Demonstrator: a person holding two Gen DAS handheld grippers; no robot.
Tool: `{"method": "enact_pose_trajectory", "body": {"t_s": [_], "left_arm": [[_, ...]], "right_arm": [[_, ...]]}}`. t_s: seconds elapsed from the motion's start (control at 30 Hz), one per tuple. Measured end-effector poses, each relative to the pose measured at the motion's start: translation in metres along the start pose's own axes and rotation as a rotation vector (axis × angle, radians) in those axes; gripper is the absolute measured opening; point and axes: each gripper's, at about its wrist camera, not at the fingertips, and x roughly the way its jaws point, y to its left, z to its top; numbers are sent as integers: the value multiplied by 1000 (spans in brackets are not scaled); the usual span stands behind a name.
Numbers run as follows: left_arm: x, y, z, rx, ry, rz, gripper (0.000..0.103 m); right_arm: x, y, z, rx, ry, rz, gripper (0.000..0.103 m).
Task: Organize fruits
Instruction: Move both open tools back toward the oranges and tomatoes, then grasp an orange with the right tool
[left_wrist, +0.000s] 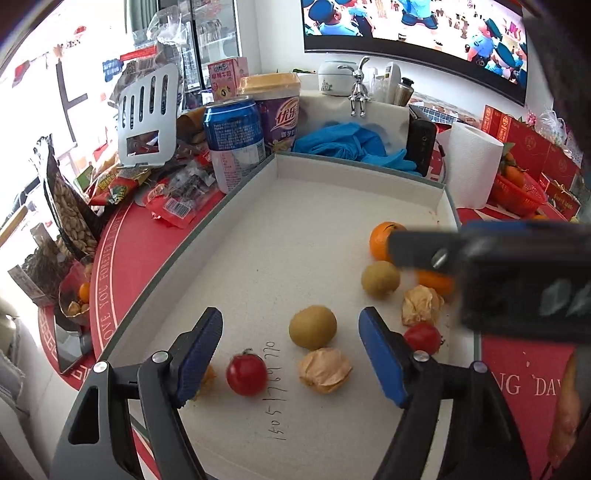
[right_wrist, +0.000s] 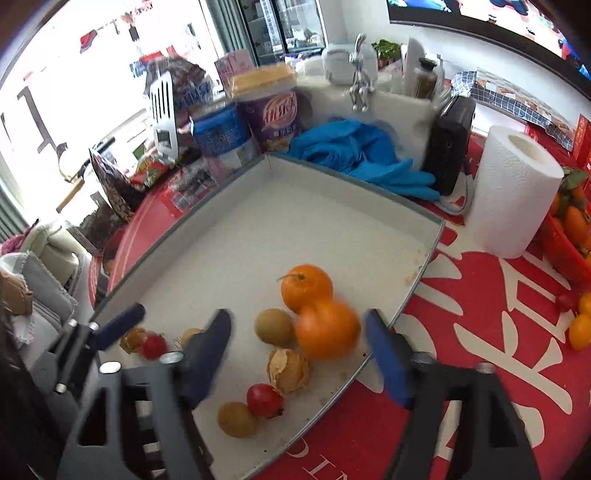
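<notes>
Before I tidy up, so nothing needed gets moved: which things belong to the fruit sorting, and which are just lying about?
Job: tray, oranges, cherry tomatoes, husked physalis, yellow-brown fruits, both grippers, open.
Lying about: blue gloves, paper towel roll, drink can, snack packets.

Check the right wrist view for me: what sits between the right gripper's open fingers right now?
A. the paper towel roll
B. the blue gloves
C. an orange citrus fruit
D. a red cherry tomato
C: the right gripper stands open with a slightly blurred orange citrus fruit between its fingers, over the near-right corner of the tray; no finger visibly touches it.
</notes>
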Motion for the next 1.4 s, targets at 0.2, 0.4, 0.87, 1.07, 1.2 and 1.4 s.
{"method": "enact_pose_trajectory", "body": {"t_s": [0.2,0.4,0.87,1.07,1.2,1.4], "left_arm": [[-18,-6,6,8,-34,-4,80],[-37,-33,14,46,-58,-63,80],[-51,-133,15,207,2,-209,80],[-53,-147,27,226,7,-197,80],[-50,-156,41,237,9,-186,80],[-31,-196,65,272,26,-232,80]], "right_arm": [[-46,-30,2,81,-99,-50,103],[-68,-112,-27,248,-64,-183,102],[-80,-228,-72,402,-32,-323,102],[-49,-227,-54,383,-35,-308,102],[-46,-228,-48,366,-64,-342,76],[-60,-245,-60,405,-94,-248,37]]}}
